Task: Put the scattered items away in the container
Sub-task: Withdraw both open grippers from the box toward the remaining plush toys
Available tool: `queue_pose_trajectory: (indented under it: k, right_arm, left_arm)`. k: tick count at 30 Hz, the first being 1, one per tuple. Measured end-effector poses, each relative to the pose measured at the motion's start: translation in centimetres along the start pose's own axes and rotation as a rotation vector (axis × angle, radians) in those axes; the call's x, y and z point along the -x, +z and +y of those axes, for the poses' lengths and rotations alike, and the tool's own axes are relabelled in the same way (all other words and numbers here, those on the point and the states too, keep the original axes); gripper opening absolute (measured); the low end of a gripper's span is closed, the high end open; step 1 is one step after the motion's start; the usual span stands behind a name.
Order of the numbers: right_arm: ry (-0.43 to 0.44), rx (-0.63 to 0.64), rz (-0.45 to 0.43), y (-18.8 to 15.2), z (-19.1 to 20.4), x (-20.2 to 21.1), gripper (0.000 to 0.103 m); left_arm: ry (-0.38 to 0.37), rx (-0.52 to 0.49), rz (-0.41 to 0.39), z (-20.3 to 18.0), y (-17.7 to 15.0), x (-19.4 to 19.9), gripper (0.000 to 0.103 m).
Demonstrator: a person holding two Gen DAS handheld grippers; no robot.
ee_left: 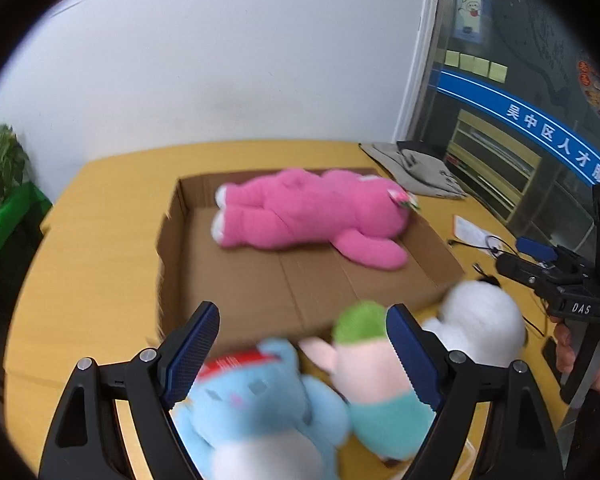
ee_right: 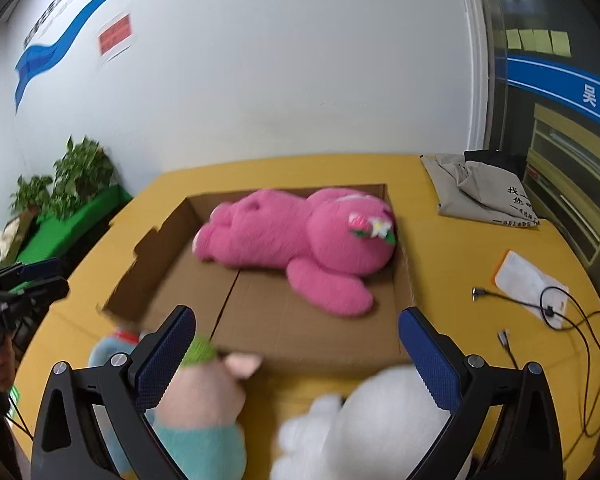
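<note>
An open cardboard box [ee_left: 256, 284] [ee_right: 260, 312] sits on the yellow table, and a big pink plush bear [ee_left: 304, 212] [ee_right: 300, 236] lies on its side inside it. Three soft toys lie on the table just in front of the box. They are a blue one with a red cap [ee_left: 252, 400] [ee_right: 106, 350], a pink pig in a green hat [ee_left: 364, 368] [ee_right: 204, 392] and a white one [ee_left: 480, 320] [ee_right: 380, 420]. My left gripper [ee_left: 304, 320] [ee_right: 28, 284] hangs open above the blue toy and the pig. My right gripper [ee_right: 298, 316] [ee_left: 540, 276] hangs open above the pig and the white toy. Neither holds anything.
A folded grey cloth bag [ee_right: 476, 192] lies at the table's far right corner. A white pouch [ee_right: 528, 280] and black cables [ee_right: 580, 320] lie on the right side. Potted plants on a green stand [ee_right: 72, 200] are beyond the left edge. A white wall is behind.
</note>
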State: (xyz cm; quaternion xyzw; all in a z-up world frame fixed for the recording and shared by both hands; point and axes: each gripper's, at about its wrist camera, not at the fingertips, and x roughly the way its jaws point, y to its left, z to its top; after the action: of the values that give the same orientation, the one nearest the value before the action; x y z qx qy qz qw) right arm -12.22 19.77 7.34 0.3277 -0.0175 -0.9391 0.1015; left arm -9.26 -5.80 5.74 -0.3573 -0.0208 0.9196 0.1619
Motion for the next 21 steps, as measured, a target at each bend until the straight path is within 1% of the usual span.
queue_pose_trajectory:
  k: [3,5,12,16,21]
  right_arm:
    - [-0.017,0.037,-0.006,-1.7,1.6,1.7,0.103]
    - [-0.023,0.04,-0.009,-2.4,2.3,2.4,0.103]
    - [-0.026,0.048,-0.009,-3.8,3.2,3.6,0.103]
    - [-0.035,0.059,-0.006,-4.0,3.4,3.7,0.103]
    - [-0.035,0.061,0.004,-4.1,3.4,3.3,0.103]
  left_arm:
    - [-0.034,0.017,0.0,-1.1,-1.5,0.4,0.086]
    - [-0.043,0.02,0.001,-1.8,-2.0,0.6,0.086]
    - [-0.036,0.01,0.015,-3.3,-3.3,1.0,0.086]
    - [-0.022,0.029,0.003,-3.2,-3.4,1.2,0.086]
    - [-0.018,0.05,0.011,-2.8,-3.4,0.8,0.086]
